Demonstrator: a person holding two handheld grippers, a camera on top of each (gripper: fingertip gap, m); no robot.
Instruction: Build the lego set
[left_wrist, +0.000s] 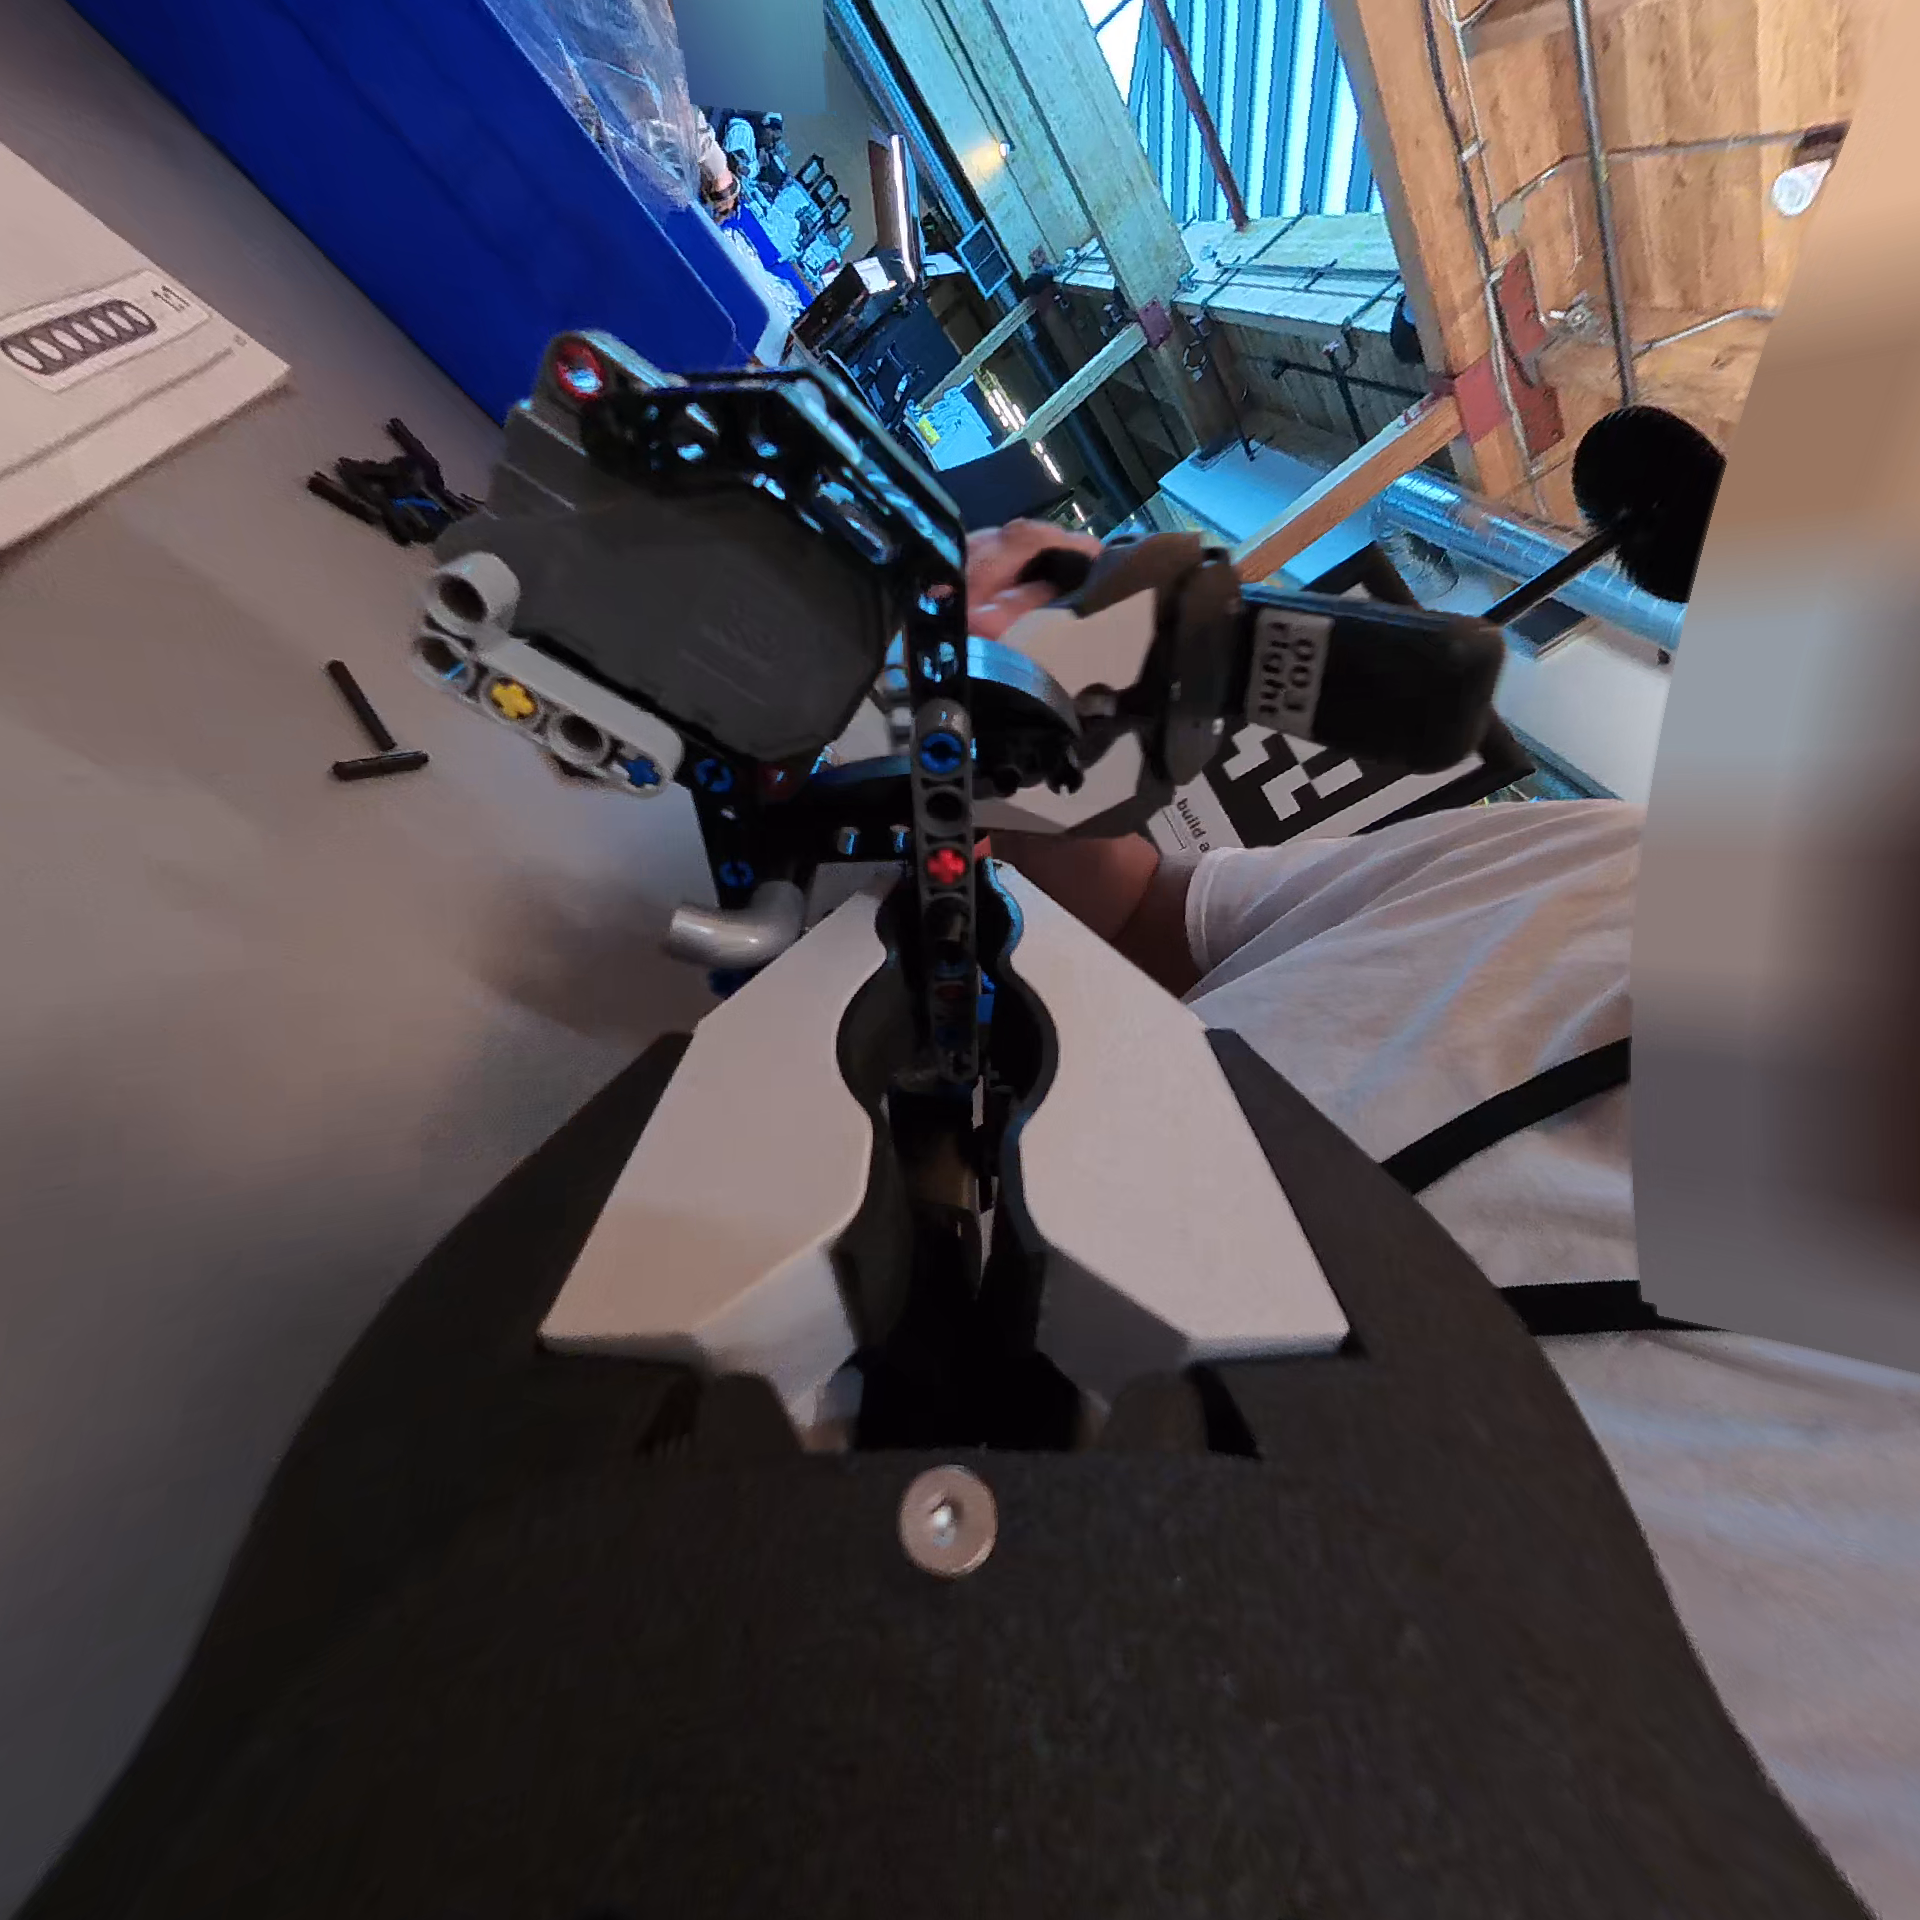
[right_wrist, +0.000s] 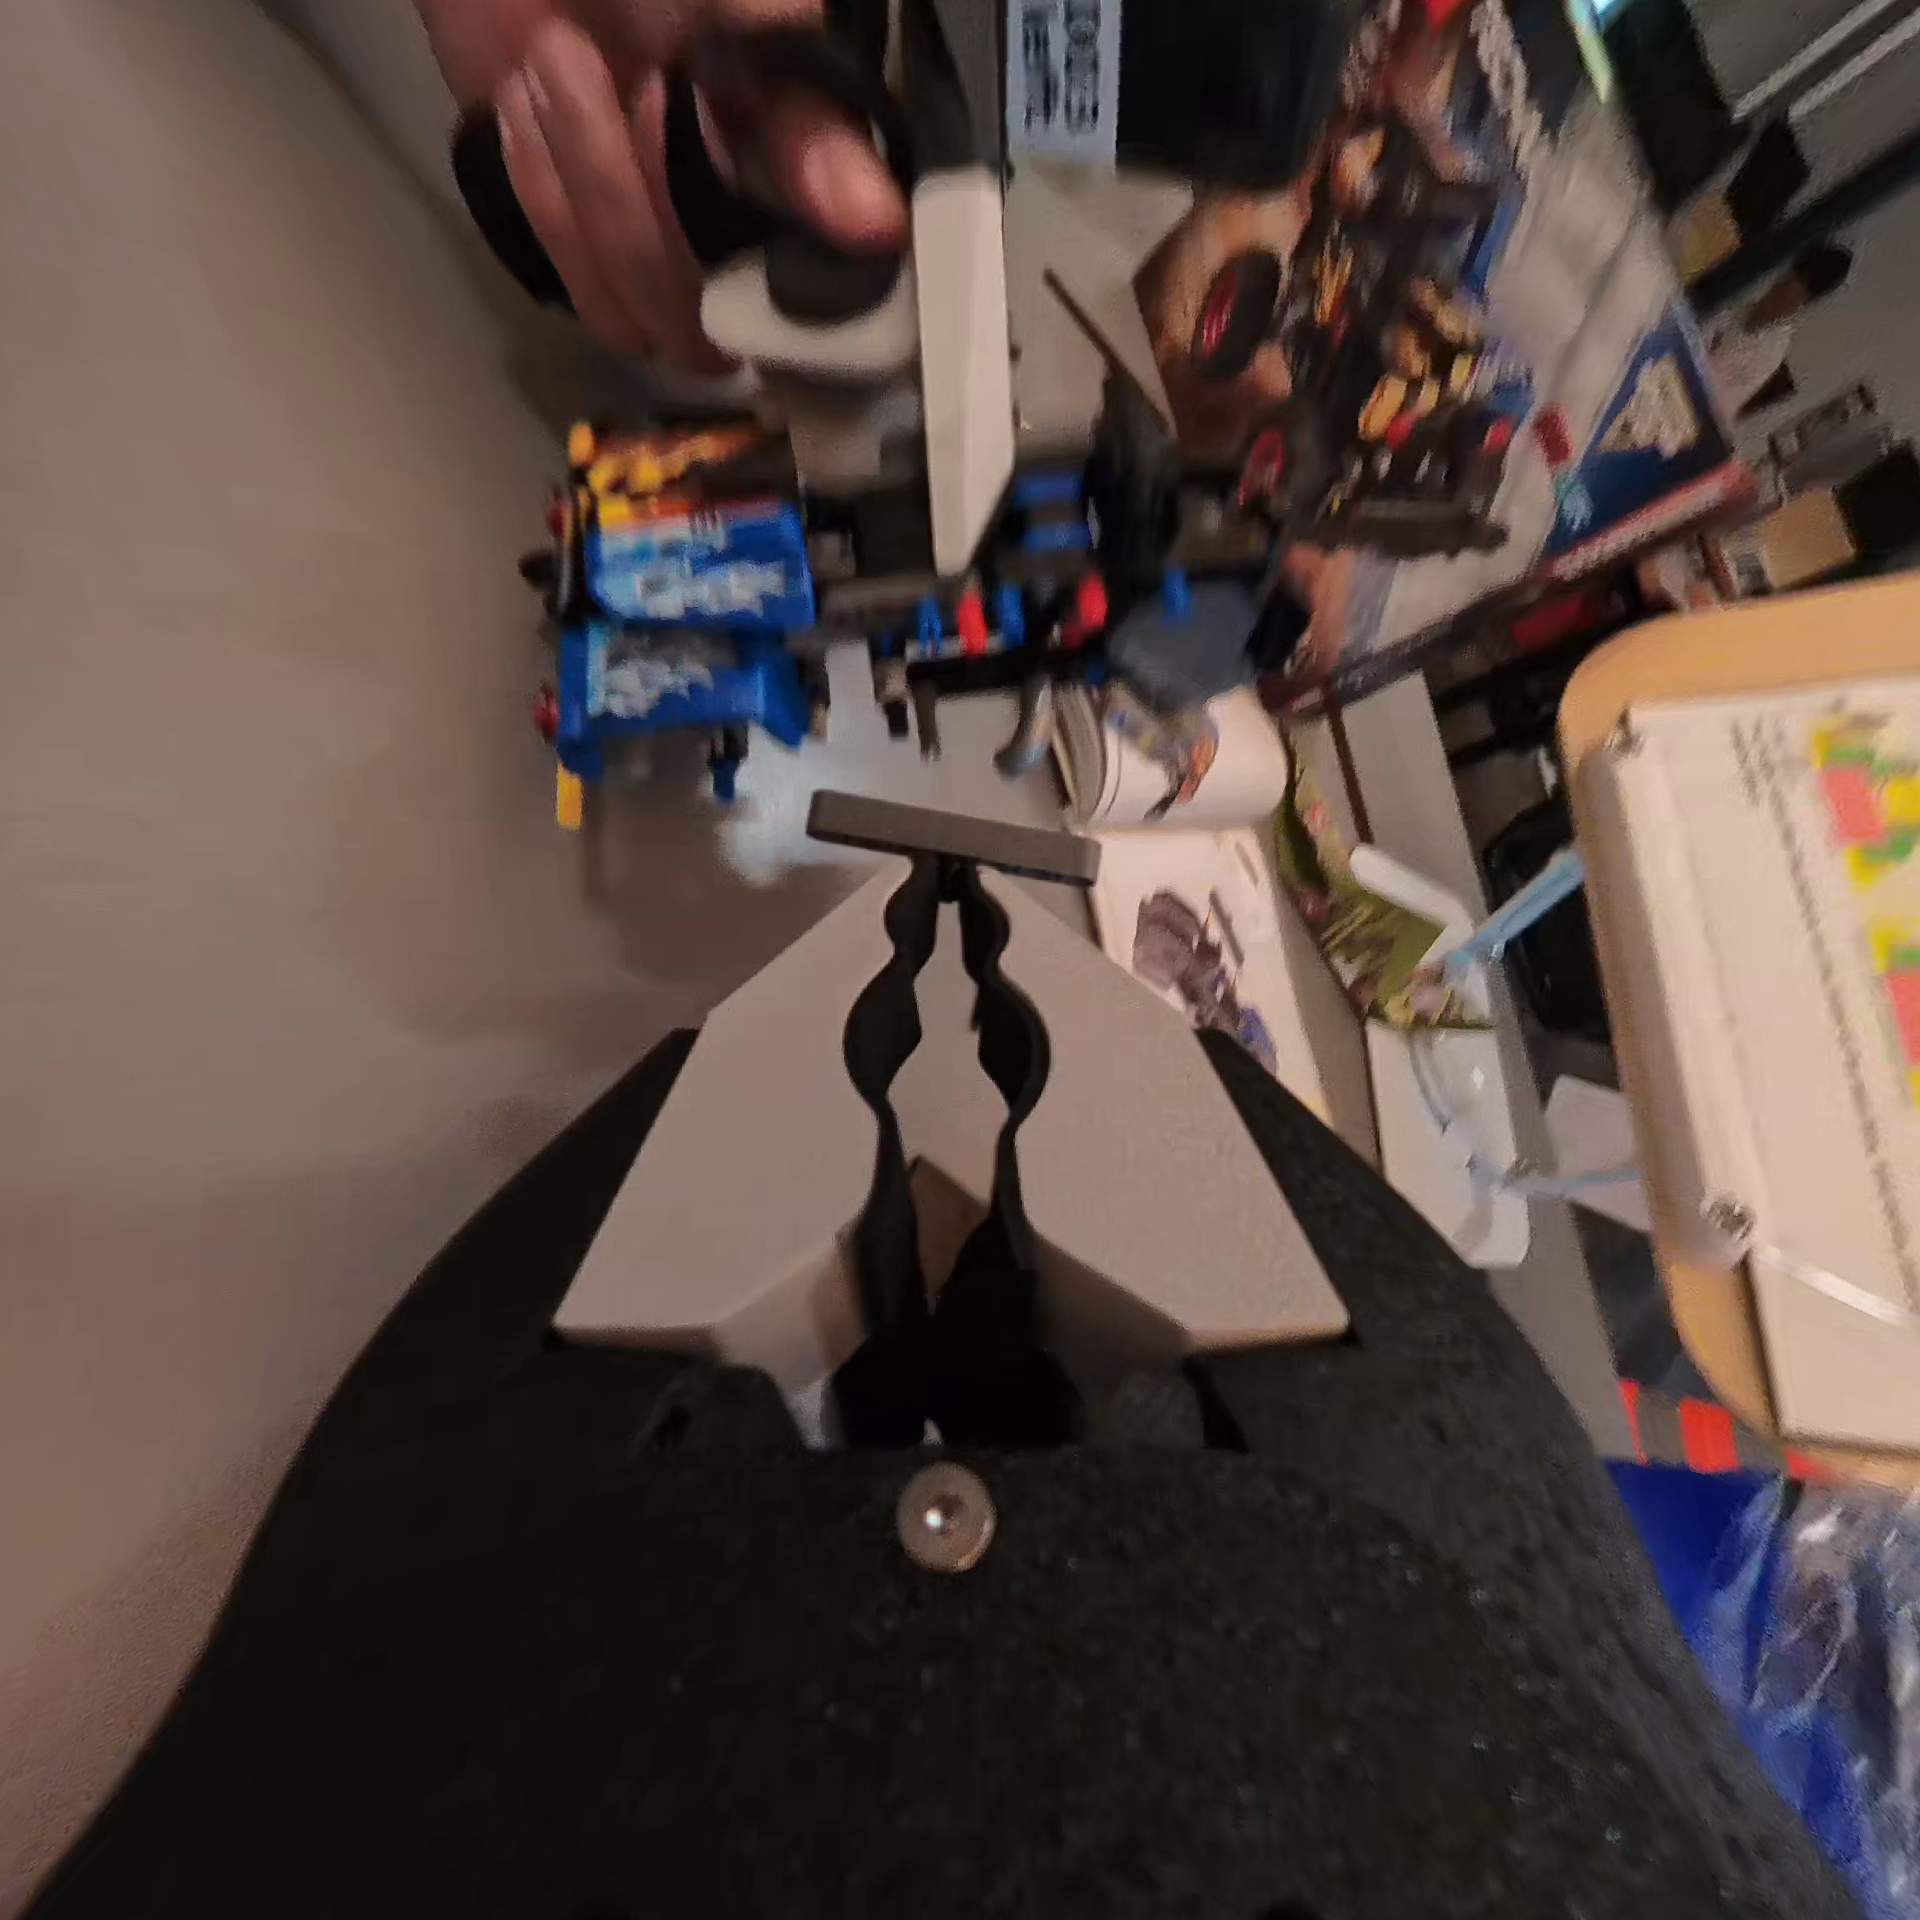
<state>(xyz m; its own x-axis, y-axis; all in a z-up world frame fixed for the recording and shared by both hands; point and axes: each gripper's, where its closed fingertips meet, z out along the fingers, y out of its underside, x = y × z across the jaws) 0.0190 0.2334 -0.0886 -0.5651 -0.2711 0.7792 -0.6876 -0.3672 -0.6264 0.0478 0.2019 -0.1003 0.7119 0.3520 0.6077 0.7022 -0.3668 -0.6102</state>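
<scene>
My left gripper (left_wrist: 940, 904) is shut on a black beam of the lego assembly (left_wrist: 686, 613) and holds it tilted above the table. The assembly has a dark grey motor block, a light grey beam (left_wrist: 540, 707) with a yellow cross, and blue and red pins. My right gripper (right_wrist: 945, 883) is shut on a dark grey flat piece (right_wrist: 951, 847), held edge-on. In the left wrist view the right gripper (left_wrist: 1039, 748) sits just right of the assembly's black beam with that piece (left_wrist: 1013, 681). The assembly (right_wrist: 987, 623) is blurred in the right wrist view.
An instruction sheet (left_wrist: 104, 343), a pile of black pins (left_wrist: 395, 483) and two black axles (left_wrist: 364, 727) lie on the grey table, with a blue bin (left_wrist: 416, 156) behind. A lego box (right_wrist: 1403, 312), a booklet (right_wrist: 1195, 935) and a white parts tray (right_wrist: 1766, 987) lie to the right.
</scene>
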